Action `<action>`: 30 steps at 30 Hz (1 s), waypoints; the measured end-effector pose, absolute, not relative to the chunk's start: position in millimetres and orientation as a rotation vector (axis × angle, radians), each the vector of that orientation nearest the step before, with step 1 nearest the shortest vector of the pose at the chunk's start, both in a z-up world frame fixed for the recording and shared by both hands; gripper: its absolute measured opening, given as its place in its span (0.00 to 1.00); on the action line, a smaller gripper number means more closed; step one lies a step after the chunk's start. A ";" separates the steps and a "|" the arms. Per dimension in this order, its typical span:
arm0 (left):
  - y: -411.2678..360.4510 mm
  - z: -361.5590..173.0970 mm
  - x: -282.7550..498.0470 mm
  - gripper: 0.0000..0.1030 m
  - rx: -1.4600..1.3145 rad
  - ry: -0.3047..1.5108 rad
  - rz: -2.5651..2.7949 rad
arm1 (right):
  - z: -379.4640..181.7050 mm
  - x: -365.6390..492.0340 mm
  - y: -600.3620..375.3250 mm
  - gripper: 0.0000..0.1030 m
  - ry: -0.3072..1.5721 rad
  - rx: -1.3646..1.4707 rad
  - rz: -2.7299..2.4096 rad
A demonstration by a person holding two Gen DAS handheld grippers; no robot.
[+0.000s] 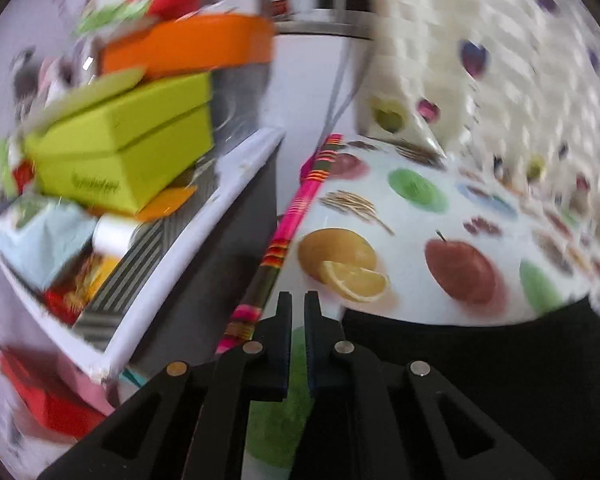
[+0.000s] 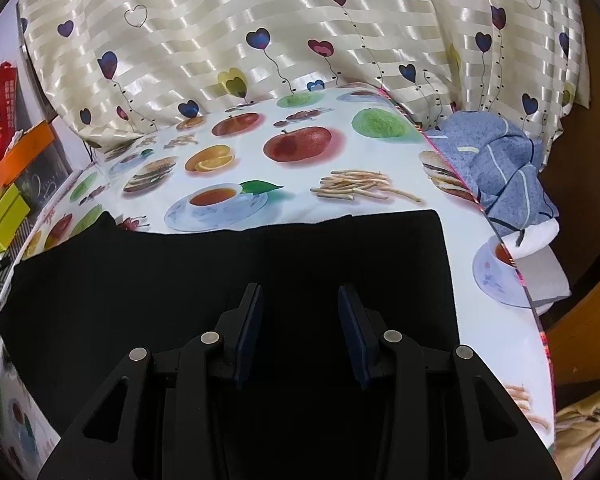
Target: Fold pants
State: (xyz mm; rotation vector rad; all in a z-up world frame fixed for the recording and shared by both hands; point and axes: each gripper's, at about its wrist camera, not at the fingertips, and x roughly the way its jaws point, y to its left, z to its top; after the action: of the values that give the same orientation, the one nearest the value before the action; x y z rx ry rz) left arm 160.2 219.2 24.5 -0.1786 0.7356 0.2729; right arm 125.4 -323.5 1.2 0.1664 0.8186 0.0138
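On the tabletop [image 2: 500, 336], the black pants [image 2: 236, 252] lay flat in a broad folded slab toward its near edge, so both ends stayed within reach. My right hand-held gripper [image 2: 300, 300] hovered over them at six o'clock, jaws wide and empty, probably ready to pinch an edge. My left hand-held gripper [image 1: 298, 304] was nearly closed, gripping nothing, out past the tabletop's left border, the pants at its four o'clock; that view was blurred
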 end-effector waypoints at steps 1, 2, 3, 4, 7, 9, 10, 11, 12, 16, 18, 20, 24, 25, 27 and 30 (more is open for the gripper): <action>221.0 28.8 154.8 0.07 -0.200 0.724 0.259 | 3.0 122.4 -323.2 0.39 0.815 0.165 0.013; 219.9 34.4 146.9 0.07 -0.210 0.700 0.237 | 4.9 118.8 -323.0 0.39 0.810 0.161 0.010; 215.9 39.0 138.9 0.07 -0.199 0.688 0.226 | 7.5 113.2 -322.8 0.39 0.804 0.150 0.001; 210.0 42.0 130.2 0.08 -0.188 0.681 0.215 | 9.2 108.3 -323.2 0.39 0.799 0.144 -0.008; 187.9 47.7 105.7 0.08 -0.214 0.668 0.103 | 12.1 89.0 -323.4 0.39 0.790 0.156 -0.006; 168.2 45.3 92.7 0.08 -0.186 0.675 0.047 | 9.1 77.0 -319.6 0.39 0.805 0.143 0.011; 159.8 43.7 88.0 0.08 -0.178 0.680 0.023 | 7.4 72.0 -317.8 0.39 0.812 0.127 0.009; 152.5 40.1 83.9 0.08 -0.177 0.693 -0.004 | 6.2 67.5 -316.2 0.39 0.816 0.110 0.006; 145.8 34.5 81.0 0.09 -0.176 0.711 -0.027 | 4.9 61.5 -315.5 0.39 0.817 0.087 0.003; 131.5 6.3 90.1 0.09 -0.119 0.856 -0.002 | 1.1 59.5 -328.7 0.39 0.832 0.069 -0.033; 132.6 13.0 88.5 0.09 -0.129 0.828 -0.002 | 3.4 61.3 -335.7 0.39 0.847 0.070 -0.089; 135.2 19.5 85.4 0.09 -0.142 0.826 0.016 | 8.9 58.1 -337.9 0.39 0.843 0.080 -0.112; 140.5 24.4 66.0 0.09 -0.164 0.794 0.017 | 15.5 42.5 -328.7 0.39 0.809 0.081 -0.058; 142.4 21.6 63.2 0.12 -0.169 0.801 0.020 | 11.1 42.2 -328.3 0.39 0.827 0.078 -0.056; 147.0 9.5 63.1 0.12 -0.184 0.845 0.034 | 0.9 43.0 -328.8 0.39 0.842 0.060 -0.054; 147.6 11.5 56.2 0.12 -0.198 0.837 0.040 | 8.1 41.0 -322.5 0.39 0.840 0.010 -0.092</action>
State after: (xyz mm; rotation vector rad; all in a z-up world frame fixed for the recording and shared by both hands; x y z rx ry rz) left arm 56.2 147.6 11.5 -0.1976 0.8374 0.0400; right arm 41.0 -322.5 8.1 0.0097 0.8402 -0.0919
